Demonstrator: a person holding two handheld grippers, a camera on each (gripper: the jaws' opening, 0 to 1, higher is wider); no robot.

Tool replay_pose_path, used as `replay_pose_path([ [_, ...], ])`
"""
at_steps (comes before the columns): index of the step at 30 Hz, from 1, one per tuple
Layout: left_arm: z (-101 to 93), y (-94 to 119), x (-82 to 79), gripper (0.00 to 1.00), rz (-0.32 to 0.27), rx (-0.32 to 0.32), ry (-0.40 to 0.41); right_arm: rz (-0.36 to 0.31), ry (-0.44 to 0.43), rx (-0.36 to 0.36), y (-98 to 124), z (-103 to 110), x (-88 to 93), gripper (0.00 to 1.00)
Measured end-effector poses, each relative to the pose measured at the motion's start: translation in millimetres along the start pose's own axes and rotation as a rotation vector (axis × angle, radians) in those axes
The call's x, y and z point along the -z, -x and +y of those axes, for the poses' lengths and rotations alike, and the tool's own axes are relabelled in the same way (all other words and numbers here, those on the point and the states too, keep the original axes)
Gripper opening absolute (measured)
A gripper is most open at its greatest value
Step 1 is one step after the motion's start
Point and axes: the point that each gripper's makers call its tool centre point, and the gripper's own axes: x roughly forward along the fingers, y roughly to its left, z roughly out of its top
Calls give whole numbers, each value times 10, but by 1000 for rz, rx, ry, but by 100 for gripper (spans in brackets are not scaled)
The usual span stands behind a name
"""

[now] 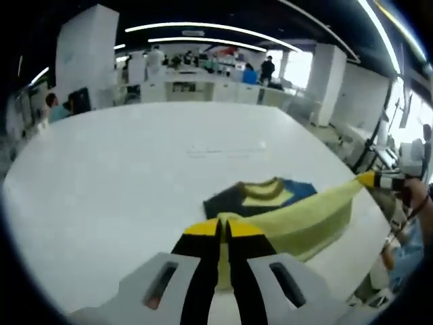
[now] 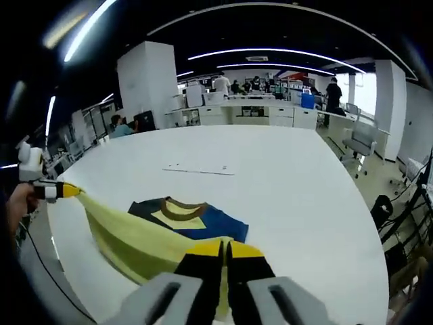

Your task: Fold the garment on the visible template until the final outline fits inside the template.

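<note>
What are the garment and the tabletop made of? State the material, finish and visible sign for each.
The yellow and blue garment with brown collar: soft knit-like fabric, matte; it drapes and stretches in a sagging band between the two tools without holding shape. Exact fibre can't be told.

The white round-edged tabletop: hard, smooth laminate or painted board, probably; faint sheen, flat, no grain or weave visible.

A wide white tabletop [image 2: 284,203] spans the middle of both views. Beyond its far edge, upper centre, stand white counters [image 2: 257,114] with people [image 2: 333,93] among them. A white pillar [image 1: 86,54] rises upper left, and an office chair [image 2: 358,145] sits at right.
</note>
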Motion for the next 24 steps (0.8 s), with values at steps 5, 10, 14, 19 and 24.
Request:
replay_pose_path([
  [5,74,-137,-174,0,-55,-35,41,-24,12,8,-81,-31,-167,0],
  [10,107,-321,-315,0,-101,-69,66,-56,1,24,-220,-91,-319,0],
  [14,156,-460,-362,0,-123,-107,90,-69,-4,34,-346,-108,-366,0],
  [19,182,-635,-412,0,-145,-122,93,-71,1,60,-496,-187,-370,0],
  [24,241,-880,-401,0,-151,-135,102,-64,-16,90,-709,-307,-346,0],
])
